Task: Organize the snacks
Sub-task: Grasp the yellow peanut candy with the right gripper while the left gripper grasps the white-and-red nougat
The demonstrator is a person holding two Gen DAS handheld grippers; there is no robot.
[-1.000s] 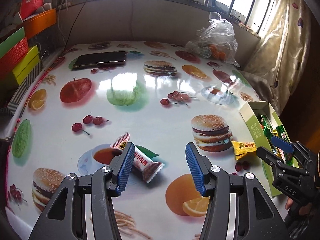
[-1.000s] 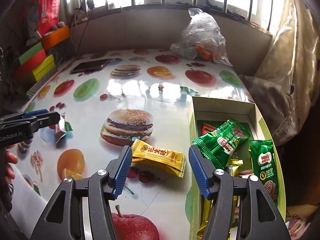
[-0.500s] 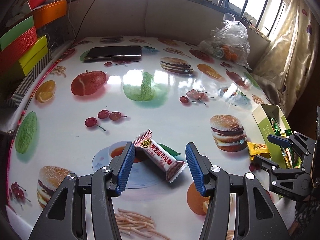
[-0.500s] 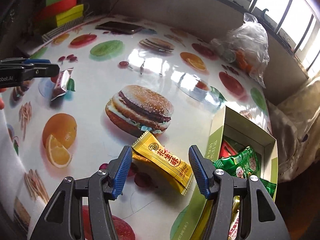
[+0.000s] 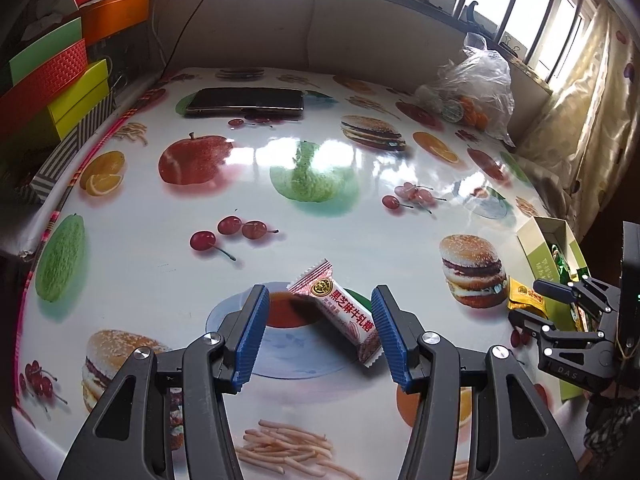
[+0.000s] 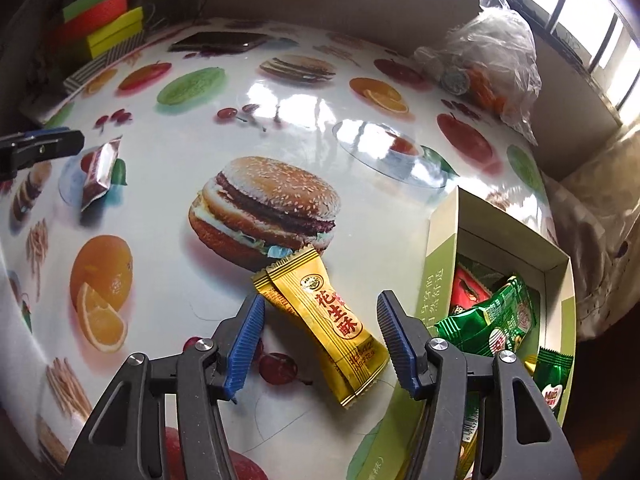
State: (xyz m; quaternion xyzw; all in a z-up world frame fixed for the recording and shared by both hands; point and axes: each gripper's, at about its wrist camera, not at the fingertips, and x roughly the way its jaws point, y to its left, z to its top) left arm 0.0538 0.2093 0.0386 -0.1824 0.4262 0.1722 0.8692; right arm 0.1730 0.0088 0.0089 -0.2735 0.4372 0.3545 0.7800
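Observation:
A pink-and-white candy (image 5: 340, 312) lies slanted on the printed tablecloth, between the fingers of my left gripper (image 5: 319, 294). That gripper is open and its pads are clear of the wrapper. A yellow candy (image 6: 328, 320) lies beside the green box (image 6: 440, 280). My right gripper (image 6: 321, 296) straddles this candy; its jaws are closing and the pads stand off the wrapper. The box holds green packets (image 6: 492, 320) and a red one (image 6: 468, 284). The left wrist view shows the right gripper (image 5: 532, 300) at the far right by the yellow candy (image 5: 524, 298).
A dark phone (image 5: 244, 100) lies at the table's far side. A clear plastic bag (image 5: 476, 92) with fruit sits far right. Coloured boxes (image 5: 60, 80) are stacked along the left edge. A curtain (image 5: 580, 120) hangs past the right edge.
The left gripper crept forward, so the pink candy now sits between its fingers. The right gripper rolled and sank over the yellow candy, and its jaws narrowed a little.

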